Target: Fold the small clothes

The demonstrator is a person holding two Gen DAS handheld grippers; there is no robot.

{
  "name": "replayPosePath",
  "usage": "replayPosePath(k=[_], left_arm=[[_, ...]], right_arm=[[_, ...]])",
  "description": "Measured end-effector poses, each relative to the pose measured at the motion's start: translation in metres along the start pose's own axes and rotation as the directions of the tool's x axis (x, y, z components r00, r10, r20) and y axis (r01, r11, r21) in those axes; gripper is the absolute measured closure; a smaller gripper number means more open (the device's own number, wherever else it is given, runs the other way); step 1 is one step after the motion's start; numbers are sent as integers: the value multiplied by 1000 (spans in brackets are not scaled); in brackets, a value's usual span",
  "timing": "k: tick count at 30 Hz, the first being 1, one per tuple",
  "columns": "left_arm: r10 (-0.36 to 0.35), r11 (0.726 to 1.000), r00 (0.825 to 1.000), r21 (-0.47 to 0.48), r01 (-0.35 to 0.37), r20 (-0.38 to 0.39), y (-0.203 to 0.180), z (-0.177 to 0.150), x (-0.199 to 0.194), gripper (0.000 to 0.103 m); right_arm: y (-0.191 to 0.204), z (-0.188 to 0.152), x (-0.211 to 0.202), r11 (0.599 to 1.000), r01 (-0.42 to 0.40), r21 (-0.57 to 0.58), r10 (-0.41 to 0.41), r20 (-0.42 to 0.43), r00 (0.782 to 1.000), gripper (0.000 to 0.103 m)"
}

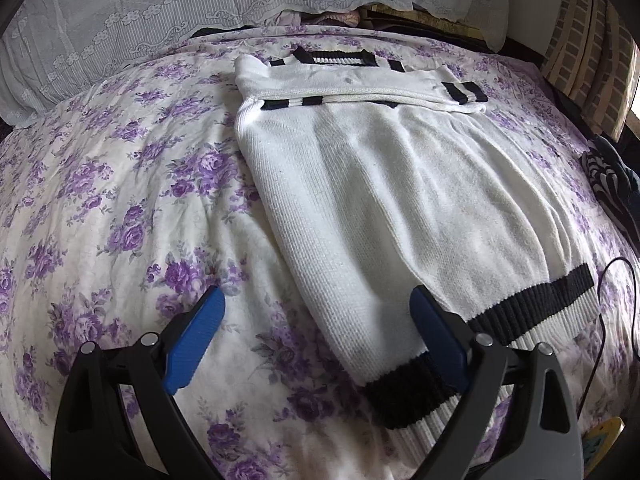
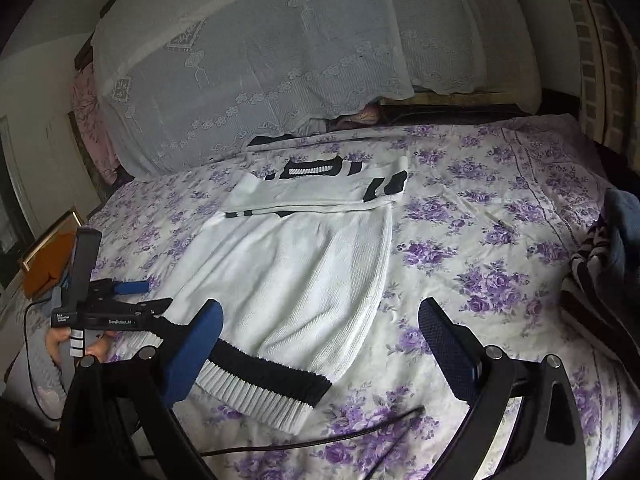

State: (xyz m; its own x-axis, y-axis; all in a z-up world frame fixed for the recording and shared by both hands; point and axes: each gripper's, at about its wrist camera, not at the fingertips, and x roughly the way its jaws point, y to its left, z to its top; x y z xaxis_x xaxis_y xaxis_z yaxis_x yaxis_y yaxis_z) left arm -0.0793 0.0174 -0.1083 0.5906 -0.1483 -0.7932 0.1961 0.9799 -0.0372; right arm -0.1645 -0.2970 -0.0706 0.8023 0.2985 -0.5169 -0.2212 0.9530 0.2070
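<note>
On the floral bedspread point(image 1: 100, 200), the white sweater point(image 1: 380, 184) lies with sleeves folded across; the hem-to-collar fold remains. Left gripper point(image 1: 316, 344) and right gripper point(image 2: 320, 344) gape wide, empty.

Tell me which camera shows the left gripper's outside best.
The right wrist view: it shows the left gripper from the side, body and hand included, beside the white sweater. The left wrist view shows only its own fingers, spread open.

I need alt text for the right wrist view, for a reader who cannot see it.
A white knit sweater with black stripes lies partly folded on a bed with a purple floral sheet. The right tongs stand open above its black hem, holding nothing; the left tongs show at the left edge.
</note>
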Motion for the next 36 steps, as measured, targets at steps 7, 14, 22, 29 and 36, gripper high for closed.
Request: replayPosePath(k=[7,14,22,29,36], left_arm=[[-101,994,994,-41,99,-51,2,-5,2,14],[-154,988,986,-19,153,-60,-9,-3,5,36],[-240,970,968,-58,236,-80,1,-12,2,53],[-314,948,947,-74,309,-67,4,-11,6,64],[-352,931,935,-116,347,-29,16,-18,-2,83]], right_arm=[[-7,-35,75,980,-103,168,154,-326,933,11],[-27,-39,82,883,-251,396,358,-223,907,49],[-38,-51,79,857,-280,433,405,-230,885,67],[-32,-51,85,872,-280,400,394,-237,888,73],[-33,-53,82,870,-294,396,401,-222,889,80]])
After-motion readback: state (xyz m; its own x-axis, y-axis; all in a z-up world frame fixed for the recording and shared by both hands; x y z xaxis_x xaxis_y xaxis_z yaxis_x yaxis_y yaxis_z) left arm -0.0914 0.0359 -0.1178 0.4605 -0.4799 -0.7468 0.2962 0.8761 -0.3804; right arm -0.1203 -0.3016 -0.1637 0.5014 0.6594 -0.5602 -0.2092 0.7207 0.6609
